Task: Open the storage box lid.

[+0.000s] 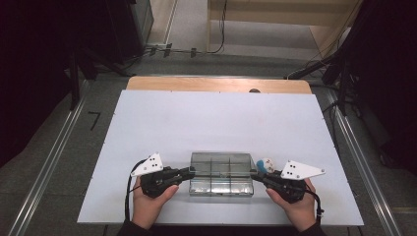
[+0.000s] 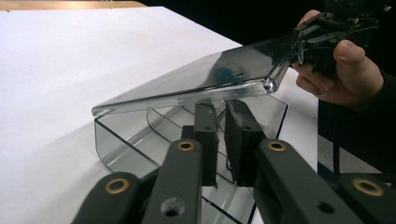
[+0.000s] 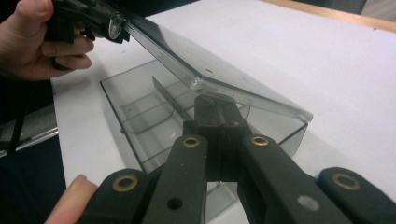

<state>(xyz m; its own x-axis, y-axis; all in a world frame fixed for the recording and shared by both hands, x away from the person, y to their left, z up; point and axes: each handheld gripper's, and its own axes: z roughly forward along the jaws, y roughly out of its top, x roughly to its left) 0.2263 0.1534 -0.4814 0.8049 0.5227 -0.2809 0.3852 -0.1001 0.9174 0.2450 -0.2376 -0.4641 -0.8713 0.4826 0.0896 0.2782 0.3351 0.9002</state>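
Note:
A smoky clear compartment box (image 1: 221, 189) sits near the table's front edge between my two grippers. Its hinged lid (image 2: 210, 79) is tilted up off the base, whose dividers (image 3: 163, 95) are visible underneath. My left gripper (image 1: 191, 172) meets the box's left end. In its own view the jaws (image 2: 222, 107) stand almost together at the lid's near edge. My right gripper (image 1: 254, 173) is at the right end, and its jaws (image 3: 215, 100) are closed on the lid (image 3: 233, 88). Each gripper view shows the other gripper pinching the far lid corner (image 2: 299, 46) (image 3: 109, 25).
The white tabletop (image 1: 211, 123) stretches away behind the box, with a wooden strip (image 1: 216, 84) along its far edge. A small white and blue object (image 1: 266, 164) lies just behind my right gripper. Dark stands and cables are on the floor beyond the table.

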